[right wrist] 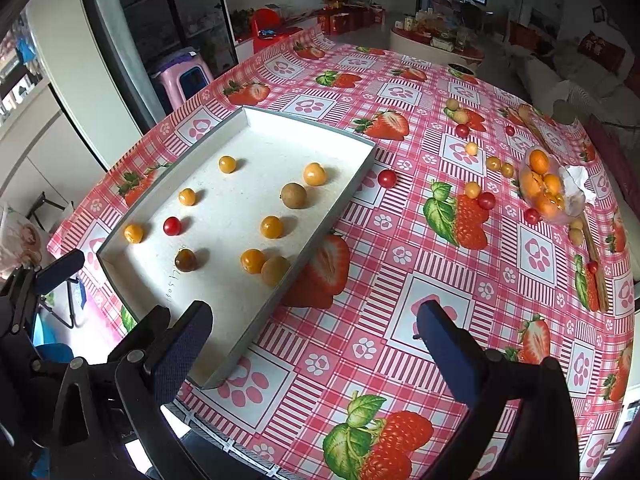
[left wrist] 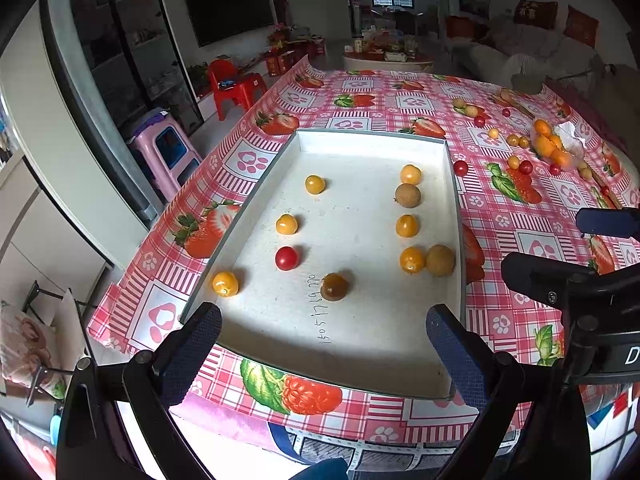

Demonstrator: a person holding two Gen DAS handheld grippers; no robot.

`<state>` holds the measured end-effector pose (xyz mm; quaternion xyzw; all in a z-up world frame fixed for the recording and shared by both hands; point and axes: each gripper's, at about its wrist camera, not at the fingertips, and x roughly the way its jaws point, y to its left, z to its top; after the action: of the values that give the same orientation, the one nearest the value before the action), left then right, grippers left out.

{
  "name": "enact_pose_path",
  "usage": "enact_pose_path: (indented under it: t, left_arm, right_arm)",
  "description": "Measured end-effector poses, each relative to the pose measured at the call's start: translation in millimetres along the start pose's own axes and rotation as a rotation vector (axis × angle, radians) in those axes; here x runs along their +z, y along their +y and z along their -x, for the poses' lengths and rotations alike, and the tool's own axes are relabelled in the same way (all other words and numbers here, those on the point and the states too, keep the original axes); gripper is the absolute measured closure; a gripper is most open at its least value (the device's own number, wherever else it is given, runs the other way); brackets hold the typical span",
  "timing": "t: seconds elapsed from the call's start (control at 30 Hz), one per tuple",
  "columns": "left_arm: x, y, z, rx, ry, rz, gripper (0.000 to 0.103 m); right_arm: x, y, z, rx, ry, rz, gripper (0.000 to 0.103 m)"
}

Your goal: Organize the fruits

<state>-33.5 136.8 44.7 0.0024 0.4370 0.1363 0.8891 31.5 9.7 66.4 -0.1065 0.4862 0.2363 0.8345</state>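
Observation:
A white shallow tray [left wrist: 372,138] [right wrist: 308,126] lies on the strawberry-print tablecloth. It holds several small fruits: orange ones, a red tomato [left wrist: 287,258] [right wrist: 172,226], a dark brown one [left wrist: 334,287] [right wrist: 185,260] and two tan round ones [left wrist: 440,260] [right wrist: 293,195]. My left gripper [left wrist: 324,332] is open and empty over the tray's near end. My right gripper [right wrist: 314,336] is open and empty over the cloth beside the tray's near right corner. Loose fruits lie on the cloth at the right, among them a red tomato [left wrist: 460,168] [right wrist: 387,179] just outside the tray.
A clear bag of orange fruits [left wrist: 554,144] [right wrist: 546,190] and a crumpled tissue [right wrist: 578,180] sit at the far right. A wooden board [right wrist: 596,264] lies along the right edge. Plastic stools [left wrist: 168,152] stand beyond the table's left side.

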Motion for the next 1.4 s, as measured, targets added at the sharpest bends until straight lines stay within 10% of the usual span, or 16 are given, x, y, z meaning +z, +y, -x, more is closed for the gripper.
enact_pose_path:
  t: [1.4]
  left_arm:
    - [-5.2, -3.8, -0.4, -0.003, 0.017, -0.001, 0.000]
  right_arm:
    - [-7.5, 3.0, -1.6, 0.006, 0.005, 0.007, 0.001]
